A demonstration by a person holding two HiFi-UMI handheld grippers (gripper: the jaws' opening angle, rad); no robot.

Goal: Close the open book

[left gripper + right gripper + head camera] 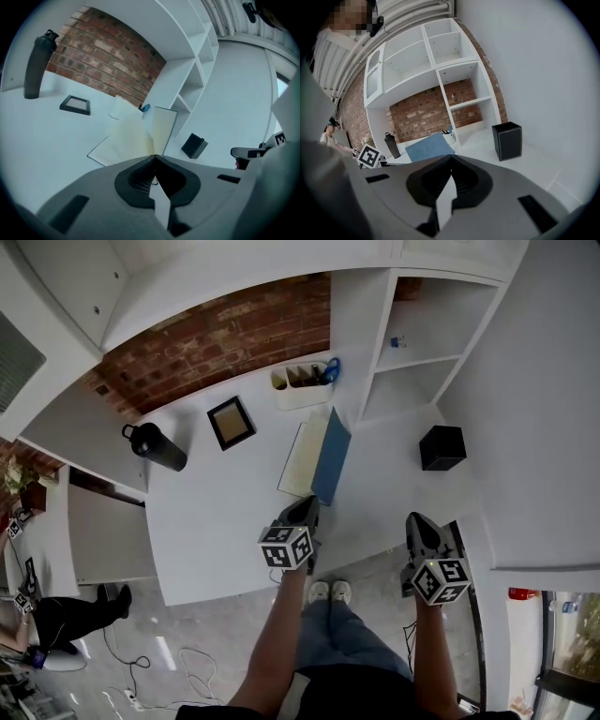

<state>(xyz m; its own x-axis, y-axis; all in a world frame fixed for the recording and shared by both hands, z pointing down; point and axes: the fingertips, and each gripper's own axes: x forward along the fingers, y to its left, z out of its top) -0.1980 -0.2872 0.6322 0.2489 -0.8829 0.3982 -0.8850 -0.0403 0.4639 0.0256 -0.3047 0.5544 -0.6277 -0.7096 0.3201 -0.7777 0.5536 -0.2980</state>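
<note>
The book [317, 460] lies on the white table [216, 521], half open: its cream left page lies flat and its blue cover [333, 454] stands up at the right. In the left gripper view the book [136, 138] shows a raised right page. My left gripper [302, 514] is shut and empty, its tip [154, 157] just short of the book's near edge. My right gripper [419, 529] is shut too, empty, off to the right near the table's front edge, with the blue cover [430, 146] ahead at its left.
A black bottle [155, 446] and a small dark picture frame [231, 422] sit at the back left. A white pen holder [302, 385] stands behind the book. A black box [442, 447] sits at the right. White shelves [422, 343] rise at the back right.
</note>
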